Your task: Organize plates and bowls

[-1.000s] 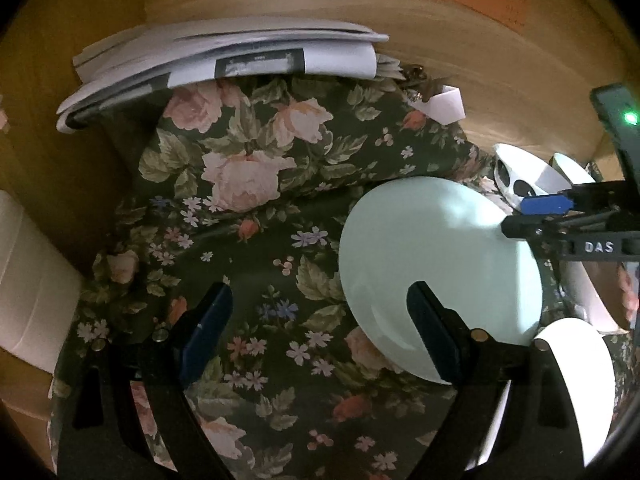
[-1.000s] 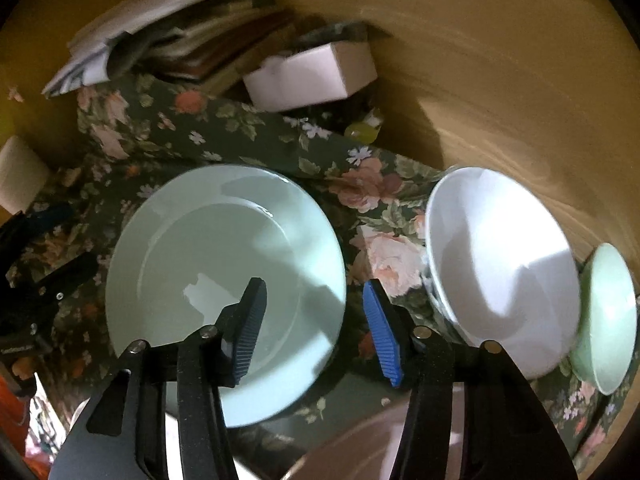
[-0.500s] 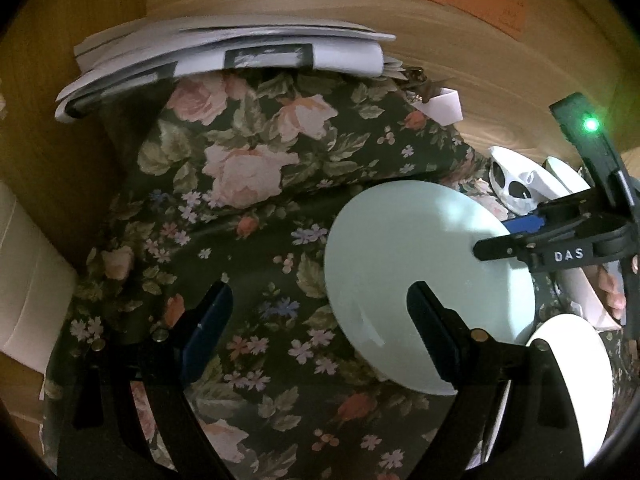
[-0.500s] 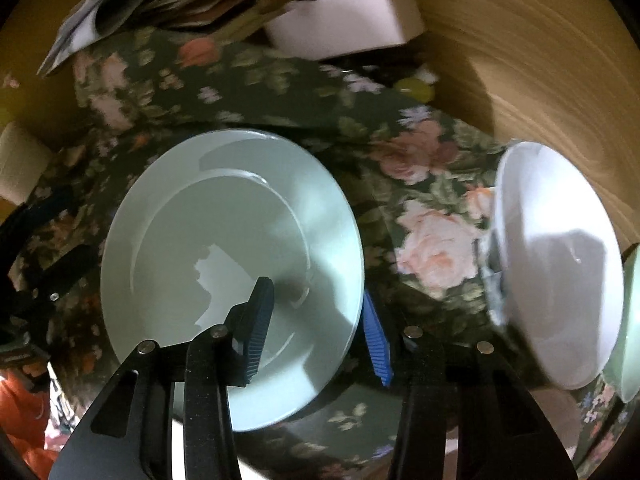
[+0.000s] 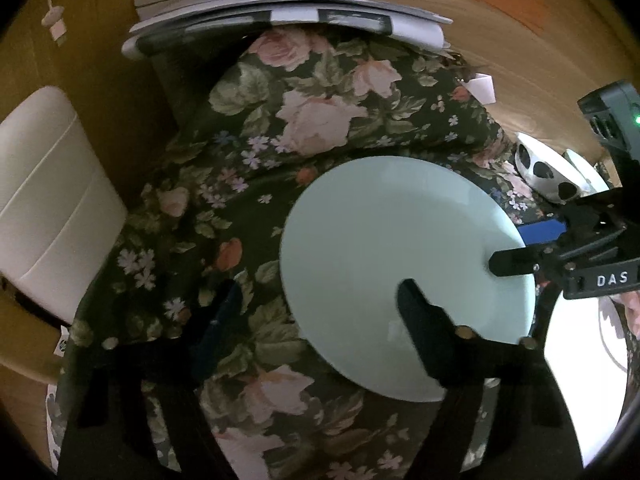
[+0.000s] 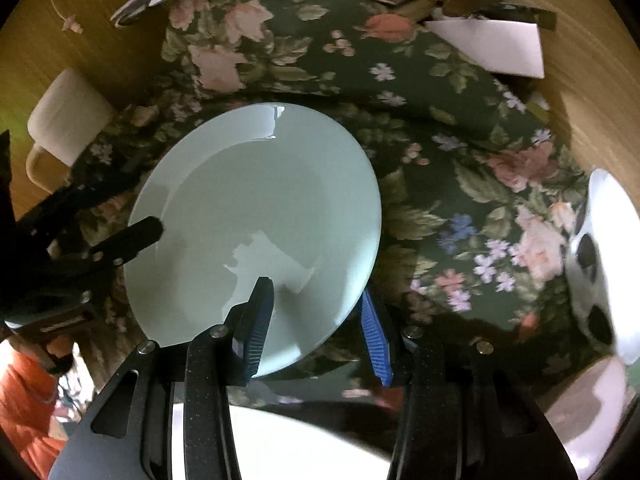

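A pale green plate (image 5: 392, 264) (image 6: 256, 232) lies on the floral cloth (image 5: 304, 128). My right gripper (image 6: 316, 316) is open with its jaws straddling the plate's near right rim, one finger over the plate and one outside it. It shows in the left wrist view (image 5: 532, 244) at the plate's right edge. My left gripper (image 5: 320, 312) is open and empty; its right finger (image 5: 416, 308) hangs over the plate and its left finger over the cloth. A white bowl with black spots (image 6: 596, 264) (image 5: 544, 176) stands at the right.
A white plate (image 5: 580, 368) (image 6: 288, 444) lies near the front. A stack of papers (image 5: 288, 16) sits at the back, with a white box (image 6: 492, 44) beside it. A cream chair (image 5: 48, 200) stands at the left. Wooden walls (image 5: 520, 52) close the back and right.
My right gripper has moved in along the plate's right rim, its jaws now astride the edge. The left gripper has shifted a little right, its right finger now over the plate.
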`<act>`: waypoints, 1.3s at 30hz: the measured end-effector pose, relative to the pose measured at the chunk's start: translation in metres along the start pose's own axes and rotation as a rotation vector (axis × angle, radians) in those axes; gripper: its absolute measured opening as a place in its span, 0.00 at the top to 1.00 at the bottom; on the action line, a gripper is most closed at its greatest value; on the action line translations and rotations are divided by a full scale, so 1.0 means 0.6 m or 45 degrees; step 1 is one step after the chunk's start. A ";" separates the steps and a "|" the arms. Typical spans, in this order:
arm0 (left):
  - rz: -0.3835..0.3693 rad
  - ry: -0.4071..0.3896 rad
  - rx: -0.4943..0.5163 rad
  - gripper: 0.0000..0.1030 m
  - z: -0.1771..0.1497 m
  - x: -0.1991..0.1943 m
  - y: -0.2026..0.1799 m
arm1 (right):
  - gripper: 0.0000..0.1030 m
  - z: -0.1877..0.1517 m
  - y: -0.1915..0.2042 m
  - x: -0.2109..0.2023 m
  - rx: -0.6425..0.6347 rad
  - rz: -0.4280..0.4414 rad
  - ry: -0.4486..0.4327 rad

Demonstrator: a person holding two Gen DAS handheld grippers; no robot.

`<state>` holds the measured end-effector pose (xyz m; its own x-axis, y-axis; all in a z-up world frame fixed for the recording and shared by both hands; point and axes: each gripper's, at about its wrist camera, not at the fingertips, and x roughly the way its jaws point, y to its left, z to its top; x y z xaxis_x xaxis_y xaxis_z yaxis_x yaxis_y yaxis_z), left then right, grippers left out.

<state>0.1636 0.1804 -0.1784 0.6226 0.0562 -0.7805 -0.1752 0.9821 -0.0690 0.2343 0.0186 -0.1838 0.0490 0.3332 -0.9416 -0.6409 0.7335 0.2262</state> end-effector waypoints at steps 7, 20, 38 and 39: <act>-0.035 0.046 -0.026 0.51 0.000 0.014 0.015 | 0.61 -0.020 0.007 0.008 0.101 0.042 -0.035; -0.073 0.046 -0.043 0.53 0.008 0.029 0.016 | 0.60 -0.005 -0.005 0.017 0.078 0.000 -0.107; -0.106 -0.049 -0.032 0.53 0.006 -0.055 -0.006 | 0.62 -0.044 -0.001 -0.083 0.049 0.005 -0.305; -0.107 -0.060 -0.025 0.53 0.005 -0.063 -0.011 | 0.62 -0.047 0.000 -0.091 0.051 0.003 -0.317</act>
<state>0.1435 0.1721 -0.1469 0.6707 -0.0175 -0.7415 -0.1357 0.9800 -0.1458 0.2103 -0.0164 -0.1394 0.2379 0.4669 -0.8517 -0.6109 0.7536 0.2425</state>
